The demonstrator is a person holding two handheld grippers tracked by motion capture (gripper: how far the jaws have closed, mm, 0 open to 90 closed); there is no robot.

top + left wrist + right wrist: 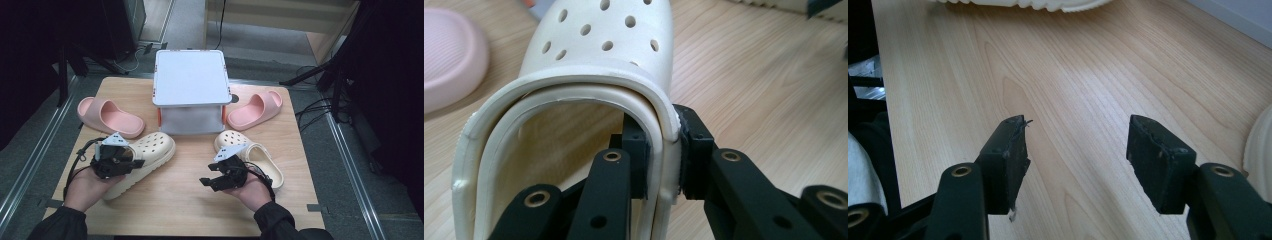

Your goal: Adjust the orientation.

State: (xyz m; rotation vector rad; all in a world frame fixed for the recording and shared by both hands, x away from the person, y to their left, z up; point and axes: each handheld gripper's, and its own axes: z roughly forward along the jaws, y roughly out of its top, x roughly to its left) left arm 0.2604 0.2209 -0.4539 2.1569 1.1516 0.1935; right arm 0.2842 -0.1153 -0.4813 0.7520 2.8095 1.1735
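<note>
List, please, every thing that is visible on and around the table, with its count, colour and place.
clog held by the left gripper: 1, cream, with holes, front left of the table, side wall clamped between the jaws
other clog: 1, cream, front right, beside the right gripper
left slide sandal: 1, pink, back left
right slide sandal: 1, pink, back right
storage box: 1, white lid, orange clips, back centre
table: 1, light wood
left gripper: 1, black, shut on the clog's wall
right gripper: 1, black, jaws open over bare wood
hands: 2, dark sleeves, at the front edge
</note>
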